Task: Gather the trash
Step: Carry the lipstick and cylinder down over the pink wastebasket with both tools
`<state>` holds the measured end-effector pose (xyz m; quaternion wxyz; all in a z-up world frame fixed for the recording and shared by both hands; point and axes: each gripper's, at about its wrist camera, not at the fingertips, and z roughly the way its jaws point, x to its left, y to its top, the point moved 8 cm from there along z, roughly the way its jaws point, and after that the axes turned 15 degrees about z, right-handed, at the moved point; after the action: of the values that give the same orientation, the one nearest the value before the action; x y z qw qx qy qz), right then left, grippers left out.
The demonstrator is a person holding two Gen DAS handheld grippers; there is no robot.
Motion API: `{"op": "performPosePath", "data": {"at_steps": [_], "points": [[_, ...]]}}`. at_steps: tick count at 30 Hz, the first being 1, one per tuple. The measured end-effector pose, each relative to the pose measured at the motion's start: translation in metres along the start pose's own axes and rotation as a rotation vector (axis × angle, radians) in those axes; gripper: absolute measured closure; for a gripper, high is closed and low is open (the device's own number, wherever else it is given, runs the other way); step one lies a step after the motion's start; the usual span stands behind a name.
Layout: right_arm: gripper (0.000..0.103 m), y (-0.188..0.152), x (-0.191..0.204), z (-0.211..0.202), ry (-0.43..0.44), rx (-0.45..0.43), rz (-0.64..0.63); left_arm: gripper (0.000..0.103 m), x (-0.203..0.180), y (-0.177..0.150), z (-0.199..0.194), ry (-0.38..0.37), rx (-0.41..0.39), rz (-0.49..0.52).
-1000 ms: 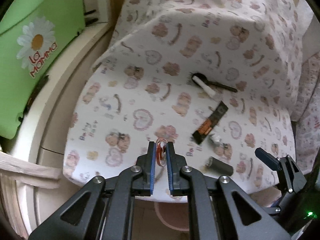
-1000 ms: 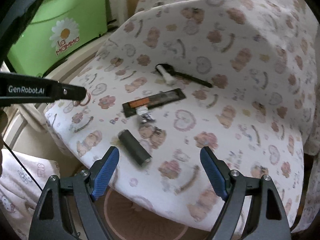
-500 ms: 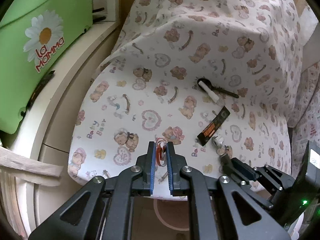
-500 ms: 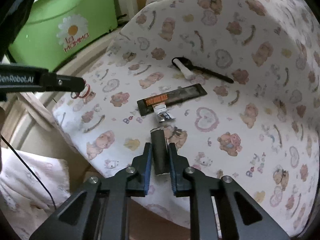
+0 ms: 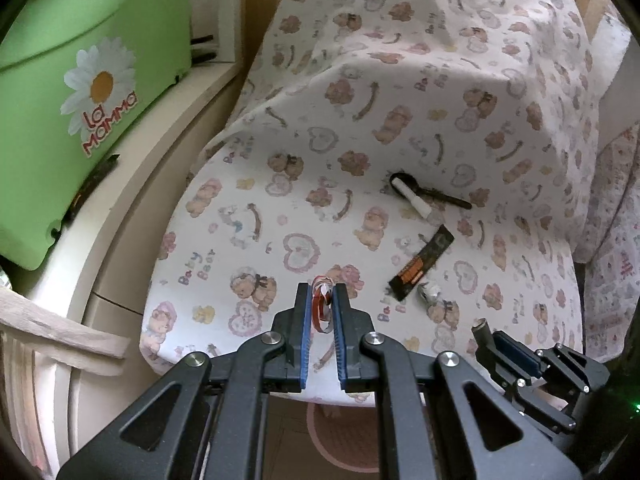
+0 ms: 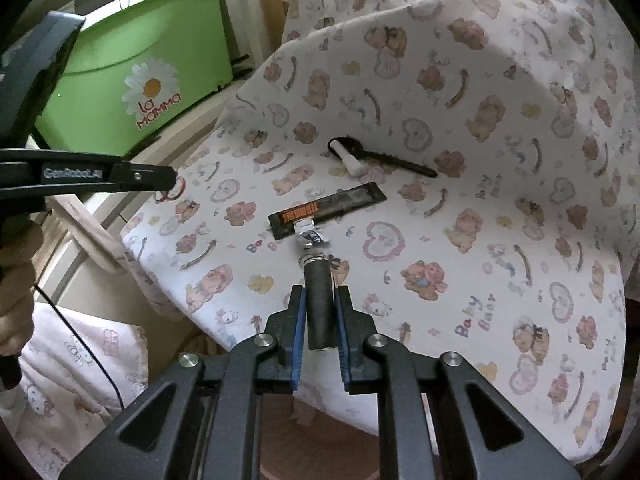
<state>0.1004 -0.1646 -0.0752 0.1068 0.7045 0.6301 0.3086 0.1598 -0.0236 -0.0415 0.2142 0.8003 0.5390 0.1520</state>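
**Both grippers loaded; carry to bin**

Right gripper (image 6: pixel 320 312) has just closed onto the dark cylinder (image 6: pixel 318 300) at the covered table's (image 6: pixel 500 240) front edge. Cylinder's long axis runs along the fingers, taped end forward. Left gripper (image 5: pixel 321 312) pinches a red-and-white wrapper (image 5: pixel 322 304). Advice: lift straight, keep the squeeze firm.

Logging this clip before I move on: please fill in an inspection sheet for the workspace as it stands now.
Surface: teddy-print cloth draped over a rounded top.
Job's things: dark cylinder; red-and-white wrapper; black sachet, foil scrap, black spoon and white stick lying on the cloth.
Clutter: nothing seen.
Grippers: right gripper shut on the cylinder; left gripper shut on the wrapper.
Cables: thin black cable at lower left.
Surroundings: green tub with daisy logo; pink round bin below.
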Motion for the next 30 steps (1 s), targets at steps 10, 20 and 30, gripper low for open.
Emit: {"op": "performPosePath", "data": {"at_steps": [10,20,30], "points": [[0.087,-0.012,0.003,-0.036,0.035,-0.025,0.003,0.093,-0.017,-0.019,-0.006,0.013,-0.017,0.049],[0.087,-0.044,-0.002,-0.075,0.024,-0.051,-0.012,0.093,-0.058,-0.059,-0.012,-0.034,0.018,0.182],[0.087,-0.074,0.017,-0.071,0.064,0.029,-0.07,0.093,-0.085,-0.089,-0.012,-0.121,0.076,0.199]]}}
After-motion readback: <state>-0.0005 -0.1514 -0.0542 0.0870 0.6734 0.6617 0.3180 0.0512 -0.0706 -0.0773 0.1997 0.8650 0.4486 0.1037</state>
